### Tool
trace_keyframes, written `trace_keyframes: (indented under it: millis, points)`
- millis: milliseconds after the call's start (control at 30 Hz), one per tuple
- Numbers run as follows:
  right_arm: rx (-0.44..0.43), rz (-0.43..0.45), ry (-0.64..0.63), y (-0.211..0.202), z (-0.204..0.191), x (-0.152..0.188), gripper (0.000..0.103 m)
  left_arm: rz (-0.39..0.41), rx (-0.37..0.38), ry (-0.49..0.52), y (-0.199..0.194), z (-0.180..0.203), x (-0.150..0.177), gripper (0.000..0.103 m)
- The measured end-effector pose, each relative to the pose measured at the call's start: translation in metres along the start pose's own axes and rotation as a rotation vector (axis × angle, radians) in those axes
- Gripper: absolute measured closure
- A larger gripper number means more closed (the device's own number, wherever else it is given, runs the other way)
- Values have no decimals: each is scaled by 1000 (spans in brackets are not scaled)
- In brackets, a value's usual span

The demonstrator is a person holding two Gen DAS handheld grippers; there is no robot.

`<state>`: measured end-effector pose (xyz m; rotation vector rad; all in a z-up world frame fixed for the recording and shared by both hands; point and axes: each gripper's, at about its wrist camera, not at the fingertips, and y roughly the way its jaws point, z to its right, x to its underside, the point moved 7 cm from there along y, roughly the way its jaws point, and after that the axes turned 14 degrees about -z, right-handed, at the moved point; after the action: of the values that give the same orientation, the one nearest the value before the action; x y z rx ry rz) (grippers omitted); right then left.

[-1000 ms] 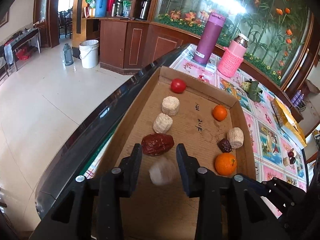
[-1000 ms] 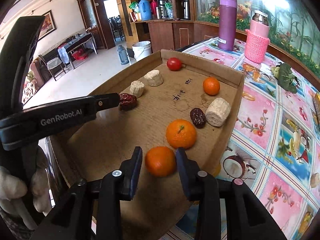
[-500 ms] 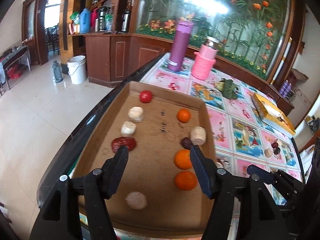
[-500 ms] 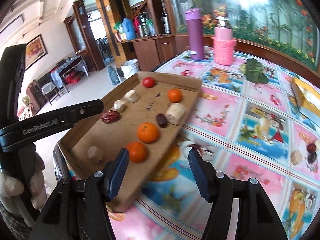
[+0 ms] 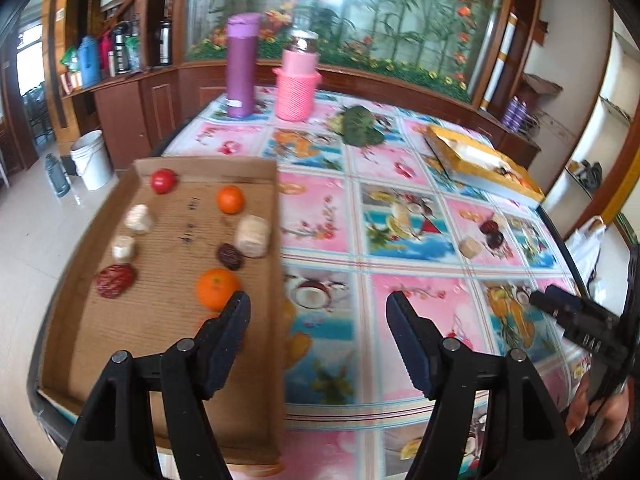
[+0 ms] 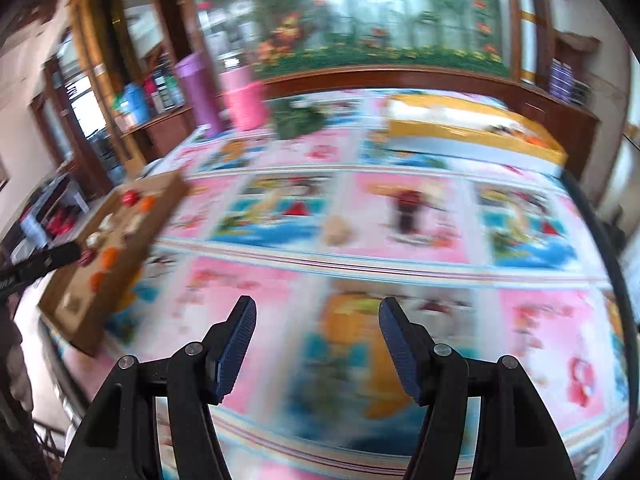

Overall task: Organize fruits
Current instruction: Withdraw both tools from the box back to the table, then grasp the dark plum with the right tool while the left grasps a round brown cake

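A shallow cardboard tray [image 5: 256,312] lies at the table's left edge. It holds a tomato [image 5: 163,181], oranges [image 5: 230,199] [image 5: 218,288], red dates [image 5: 115,280] [image 5: 229,256] and pale corn pieces [image 5: 252,236] [image 5: 138,218]. Loose on the tablecloth to the right lie two dark dates [image 5: 493,234] and a pale piece [image 5: 470,247]; they show blurred in the right wrist view [image 6: 408,212] [image 6: 338,230]. My left gripper [image 5: 318,314] is open and empty over the tray's right wall. My right gripper [image 6: 316,318] is open and empty above the cloth.
A purple flask [image 5: 241,66], a pink knitted-sleeve jar [image 5: 297,84] and a green leafy bunch [image 5: 360,126] stand at the back of the table. A yellow box [image 5: 480,164] lies at the back right. The tray [image 6: 104,240] is far left in the blurred right wrist view.
Both grippers let go of their fruit in the tray, opened wide, pulled back and swung right toward the loose pieces on the cloth. The right view is now motion-blurred.
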<state>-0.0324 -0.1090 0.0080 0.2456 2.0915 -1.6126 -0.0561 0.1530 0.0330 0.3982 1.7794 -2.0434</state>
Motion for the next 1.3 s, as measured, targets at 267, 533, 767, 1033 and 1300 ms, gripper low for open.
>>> trace_keyframes:
  millis: [267,533,767,1033,1300]
  points:
    - [41,4,169,-5,83,-21,35,-69,16,102,29,43,9,33]
    - [6,-27,136,39,65,-62,35,-98,11,81,40,38,7,33]
    - [62,-52,84,74,51,-80,54,-101,4,110,45,48,-1,33]
    - [24,-41,100,78,59,-77,79,-106,38,218,71,101,-23,34]
    - [-30,27,160,57,71,-78,79,-134,101,347,119,173,-49,34]
